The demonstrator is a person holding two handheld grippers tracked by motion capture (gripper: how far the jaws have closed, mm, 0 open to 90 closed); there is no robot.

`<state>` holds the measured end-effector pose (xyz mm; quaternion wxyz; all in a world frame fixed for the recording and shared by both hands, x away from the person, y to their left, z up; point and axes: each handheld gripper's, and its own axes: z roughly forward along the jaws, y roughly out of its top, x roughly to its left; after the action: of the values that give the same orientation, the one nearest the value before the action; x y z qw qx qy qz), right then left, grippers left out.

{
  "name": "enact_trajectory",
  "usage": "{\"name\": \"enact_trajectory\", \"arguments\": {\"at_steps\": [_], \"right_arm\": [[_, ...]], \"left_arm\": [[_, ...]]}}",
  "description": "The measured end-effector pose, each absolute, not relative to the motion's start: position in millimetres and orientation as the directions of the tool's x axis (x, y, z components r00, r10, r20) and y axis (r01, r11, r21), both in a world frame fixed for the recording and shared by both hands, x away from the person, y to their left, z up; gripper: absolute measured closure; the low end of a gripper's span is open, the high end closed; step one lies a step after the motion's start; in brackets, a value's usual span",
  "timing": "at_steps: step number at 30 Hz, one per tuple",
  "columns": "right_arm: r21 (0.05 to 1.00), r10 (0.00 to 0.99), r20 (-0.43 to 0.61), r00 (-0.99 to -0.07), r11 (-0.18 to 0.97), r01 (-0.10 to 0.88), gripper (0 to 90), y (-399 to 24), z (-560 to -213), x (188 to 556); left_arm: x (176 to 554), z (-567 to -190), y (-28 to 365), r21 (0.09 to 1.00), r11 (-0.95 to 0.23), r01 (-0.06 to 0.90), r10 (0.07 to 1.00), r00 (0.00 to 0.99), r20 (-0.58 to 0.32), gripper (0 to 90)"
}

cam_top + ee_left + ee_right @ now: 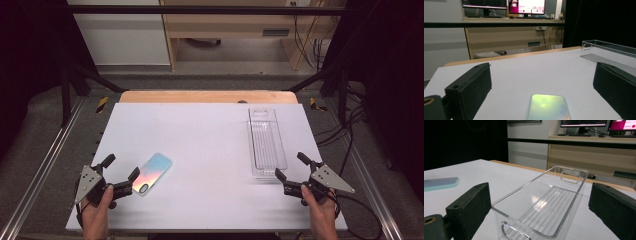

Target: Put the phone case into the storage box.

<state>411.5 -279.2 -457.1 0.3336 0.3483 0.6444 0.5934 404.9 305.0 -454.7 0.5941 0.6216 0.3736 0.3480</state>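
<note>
L tool (121, 168) wide, straddling near end of phone (152, 173), lined up for pickup. R tool (291, 166) wide at near end of clear bin (267, 143), prob. to steady it. Both flat on worktop (210, 135).

In the left gripper view, the bottom edge cuts off the near end of the phone (548, 107). In the right gripper view, the bottom edge cuts off the clear box (541, 205).
</note>
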Motion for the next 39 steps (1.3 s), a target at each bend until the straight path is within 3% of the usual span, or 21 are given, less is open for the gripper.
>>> {"name": "enact_trajectory", "arguments": {"at_steps": [16,23,34,39], "right_arm": [[0.997,0.851,-0.025,-0.525,0.061,0.050,4.6,-279.2,-456.5,410.2],[0.996,0.851,-0.044,-0.523,0.079,0.044,4.8,-277.2,-456.6,409.9],[0.995,0.854,-0.056,-0.518,0.089,0.040,4.8,-278.0,-456.4,409.4],[0.995,0.855,-0.059,-0.516,0.092,0.038,4.9,-277.6,-456.5,409.5]], "left_arm": [[403.5,-449.7,302.0,0.995,-0.033,0.094,0.877,0.480,-0.016,1.9],[413.5,-445.6,290.5,0.984,-0.114,0.140,0.870,0.493,0.030,4.5],[444.8,-434.1,285.7,0.970,-0.157,0.188,0.868,0.495,0.044,15.2],[462.4,-436.9,288.7,0.960,-0.159,0.231,0.881,0.473,0.032,25.2]]}}
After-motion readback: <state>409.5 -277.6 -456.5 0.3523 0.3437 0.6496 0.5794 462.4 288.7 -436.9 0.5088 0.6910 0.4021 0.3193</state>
